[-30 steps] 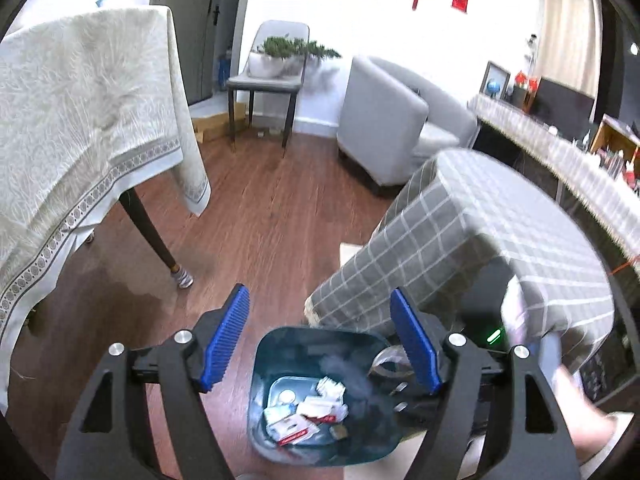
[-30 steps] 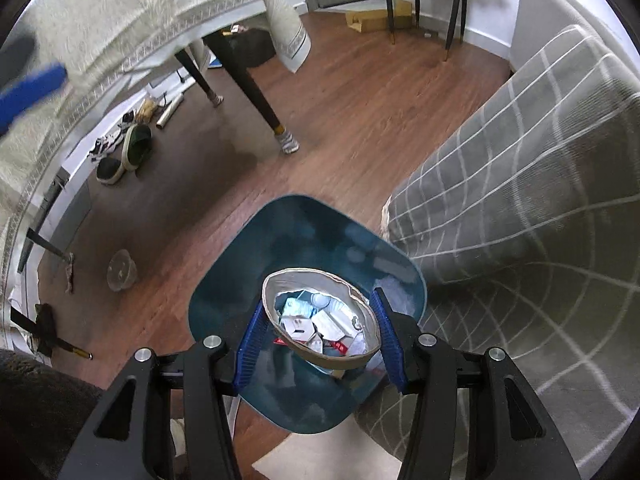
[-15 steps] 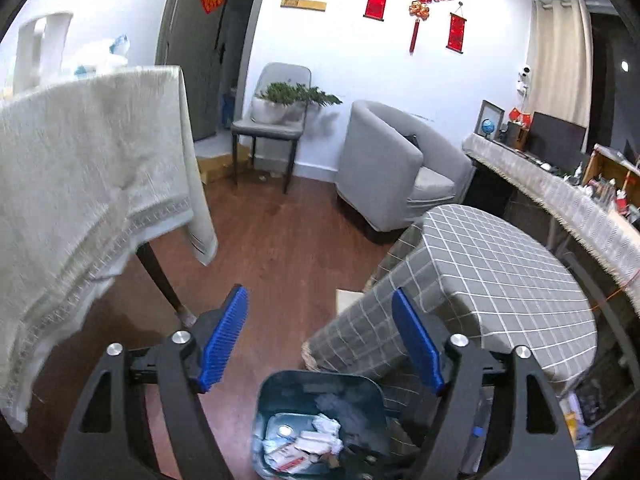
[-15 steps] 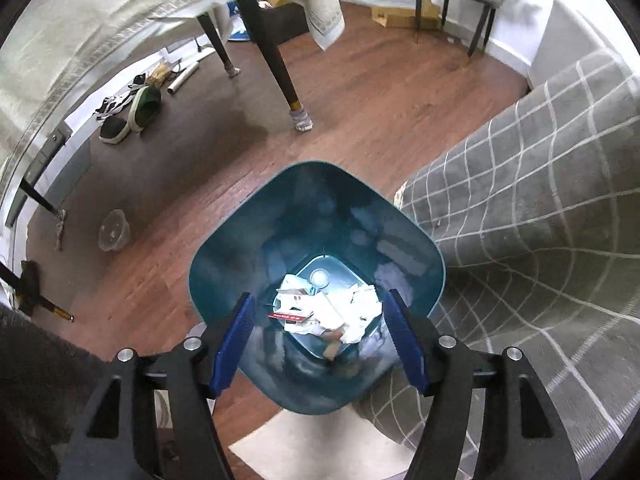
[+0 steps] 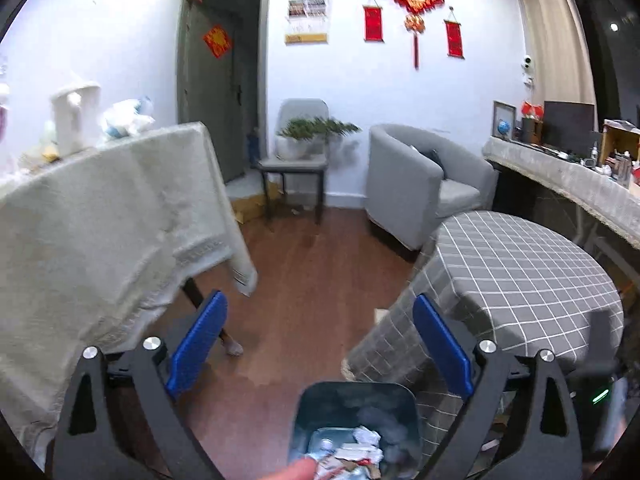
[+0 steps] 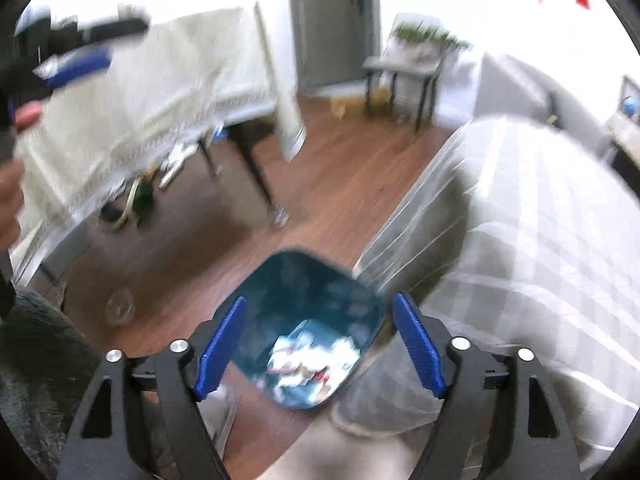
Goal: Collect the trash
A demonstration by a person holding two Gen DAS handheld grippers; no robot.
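Now we see both claws above the dark teal trash bin point(image 6: 304, 332), which stands on the wooden floor point(image 5: 304, 280) just beside the low worktop with the grey checked cloth point(image 5: 520, 280). Inside the bin lies a heap of crumpled paper and wrappers point(image 6: 308, 360); it also shows at the bottom of the left wrist view. The right claw point(image 6: 320, 344) has just been opening, and its blue pads now stand spread with nothing between them; only the bin is seen far below them. The left claw point(image 5: 320, 344) has also just been opening, and it is spread wide and empty.

We judge that this load of trash is already delivered. What is left is unclear: on the tall worktop with the cream cloth point(image 5: 100, 220) stand some white things point(image 5: 76, 116), blurred, and we cannot tell whether they are trash. Under that worktop a few small things lie on the floor, also too blurred to name.
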